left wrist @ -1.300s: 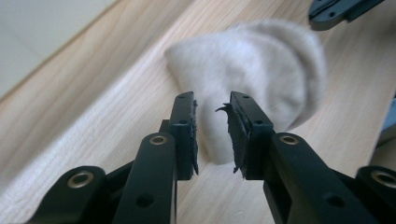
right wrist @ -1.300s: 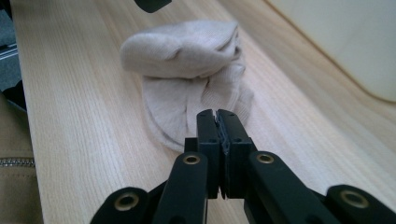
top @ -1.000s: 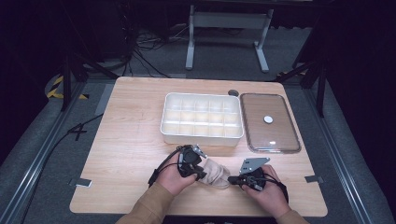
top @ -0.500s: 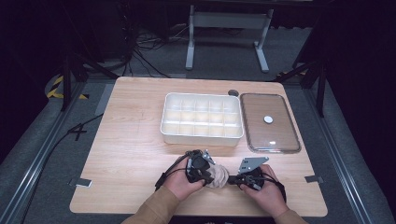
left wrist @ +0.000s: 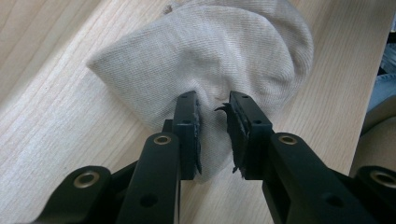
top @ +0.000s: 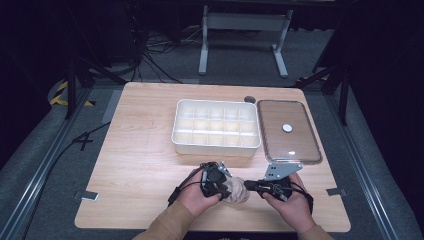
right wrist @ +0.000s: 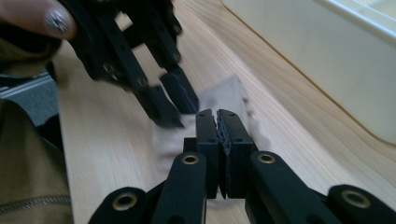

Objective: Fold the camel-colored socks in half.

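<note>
both grippers' fingers [left wrist: 187, 130] pinch the beige sock [left wrist: 219, 51] from opposite sides on the table [top: 140, 165].

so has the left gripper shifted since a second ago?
Yes. The left gripper has drawn back from the divided tray toward the table's near edge, on the sock.

Looked like a lab or recording studio, not a home. A plain wooden table [top: 140, 165] stood alone on grey carpet [top: 35, 165], w/ black curtains [top: 385, 75] around it and dark surroundings. Loose cables [top: 150, 60] ran across the floor behind, near a grey metal stand [top: 242, 30]. Metal rails [top: 37, 180] flanked the table, and yellow-black hazard tape [top: 60, 92] marked the floor at left.
</note>
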`<action>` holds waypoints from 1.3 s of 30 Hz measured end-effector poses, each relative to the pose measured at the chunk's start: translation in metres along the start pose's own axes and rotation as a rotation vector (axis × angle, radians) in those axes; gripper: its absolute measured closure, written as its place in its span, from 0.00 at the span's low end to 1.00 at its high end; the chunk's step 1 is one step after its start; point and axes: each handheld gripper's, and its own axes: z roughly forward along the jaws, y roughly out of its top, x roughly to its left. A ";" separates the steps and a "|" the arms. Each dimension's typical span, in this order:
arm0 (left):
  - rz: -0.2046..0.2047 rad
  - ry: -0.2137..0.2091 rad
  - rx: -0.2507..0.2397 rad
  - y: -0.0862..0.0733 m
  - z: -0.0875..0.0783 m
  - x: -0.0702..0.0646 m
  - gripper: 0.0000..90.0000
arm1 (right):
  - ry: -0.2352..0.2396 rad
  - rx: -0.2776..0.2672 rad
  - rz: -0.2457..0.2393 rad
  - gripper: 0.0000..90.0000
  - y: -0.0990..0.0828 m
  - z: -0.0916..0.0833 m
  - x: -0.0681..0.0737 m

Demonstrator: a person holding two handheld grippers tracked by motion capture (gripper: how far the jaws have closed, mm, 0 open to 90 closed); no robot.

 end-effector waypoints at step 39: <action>-0.030 0.020 -0.035 -0.010 -0.014 0.008 0.78 | 0.012 0.096 -0.051 0.90 -0.027 0.027 -0.015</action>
